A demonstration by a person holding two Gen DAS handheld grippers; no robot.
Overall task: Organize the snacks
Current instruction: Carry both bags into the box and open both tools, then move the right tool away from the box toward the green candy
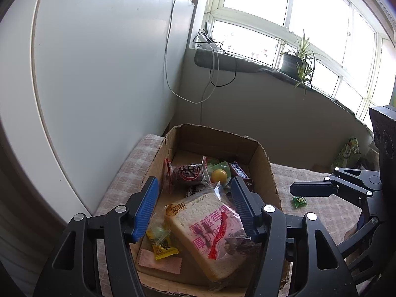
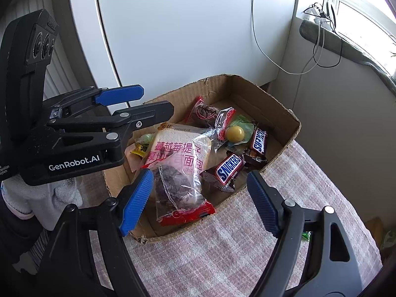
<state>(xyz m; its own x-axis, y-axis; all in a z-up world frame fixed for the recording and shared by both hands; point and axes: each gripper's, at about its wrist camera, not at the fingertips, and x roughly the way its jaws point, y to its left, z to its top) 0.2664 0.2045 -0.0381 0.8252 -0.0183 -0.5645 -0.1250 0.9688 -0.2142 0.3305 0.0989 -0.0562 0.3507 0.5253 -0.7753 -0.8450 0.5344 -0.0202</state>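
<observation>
Snacks sit piled in an open cardboard box [image 2: 279, 104] on a tabletop [image 2: 247, 235] covered by a pink checked cloth, box toward the tabletop's far left corner by a white wall. Inside: bagged bread slice [image 2: 178, 153] with pink print lying centre, dark snack pack with red end [image 2: 180, 198] against the near wall, two Snickers bars [image 2: 229, 168], yellow ball [image 2: 235, 133] on a green wrapper, dark red pack [image 2: 204, 112] at the far side, yellow candy [image 1: 162, 246] and pink sachet [image 1: 160, 262] at the left. Left tool [image 1: 195, 208] hovers over the box, jaws spread wide, holding nothing, bread bag between them untouched. Right tool [image 2: 200, 203] released too, spread over the box's near wall. Small green candy [image 1: 299, 201] lies loose on the cloth right of the box. Potted plant [image 1: 300, 59] and cables [image 1: 215, 57] on the windowsill behind.
</observation>
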